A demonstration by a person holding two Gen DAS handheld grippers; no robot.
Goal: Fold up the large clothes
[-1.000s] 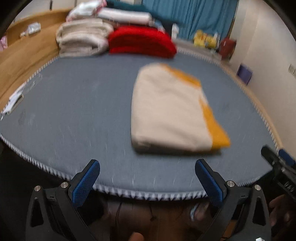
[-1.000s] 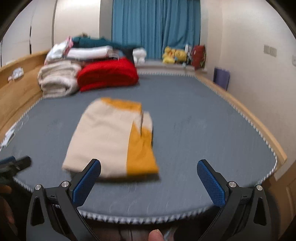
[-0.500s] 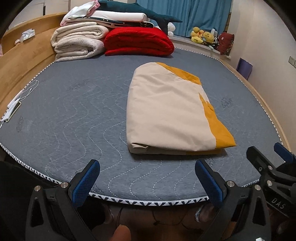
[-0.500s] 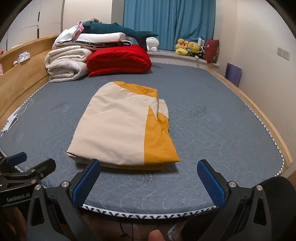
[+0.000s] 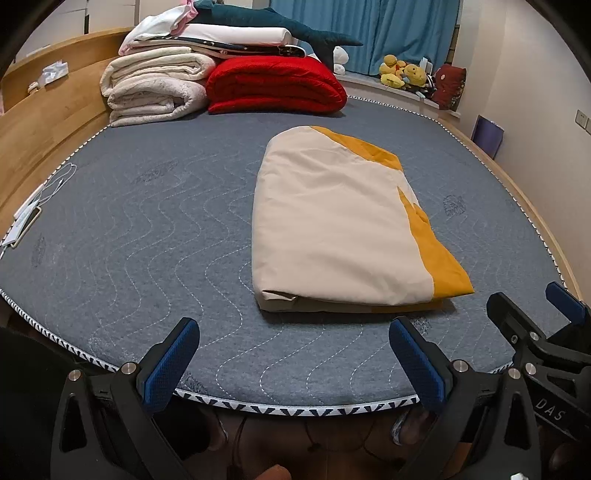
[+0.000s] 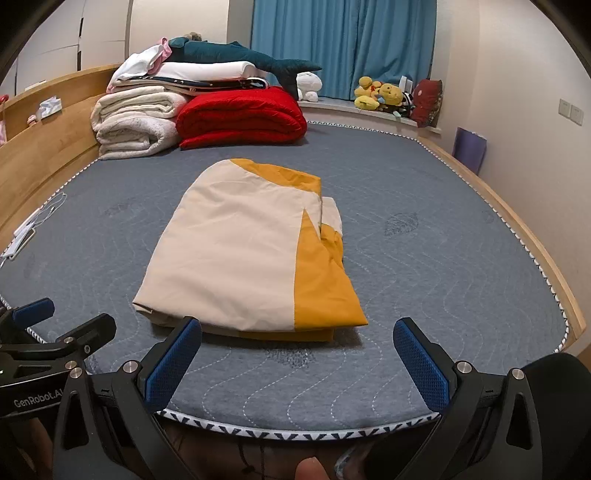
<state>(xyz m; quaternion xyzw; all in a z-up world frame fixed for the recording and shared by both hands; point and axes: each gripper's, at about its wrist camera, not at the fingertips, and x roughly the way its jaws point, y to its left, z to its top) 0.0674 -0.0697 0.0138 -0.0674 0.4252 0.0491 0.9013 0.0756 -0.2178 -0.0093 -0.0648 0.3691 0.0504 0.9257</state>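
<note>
A cream and mustard-yellow cloth (image 5: 343,229) lies folded into a thick rectangle on the grey quilted mattress (image 5: 147,229); it also shows in the right wrist view (image 6: 251,254). My left gripper (image 5: 293,354) is open and empty, held above the mattress's near edge, short of the fold. My right gripper (image 6: 297,356) is open and empty too, at the near edge just in front of the fold. Each gripper shows at the side of the other's view, the right one (image 5: 535,325) and the left one (image 6: 59,328).
Folded cream blankets (image 5: 155,88), a red blanket (image 5: 273,85) and a stack with a teal plush shark (image 5: 273,29) sit at the far end. A wooden bed frame (image 5: 44,122) runs along the left. A cable and phone (image 5: 29,218) lie at the left edge. Plush toys (image 6: 380,96) line the window ledge.
Both views have steadied from blur and drawn slightly closer to the bed. The folded cloth lies unchanged. Both grippers stay open.
</note>
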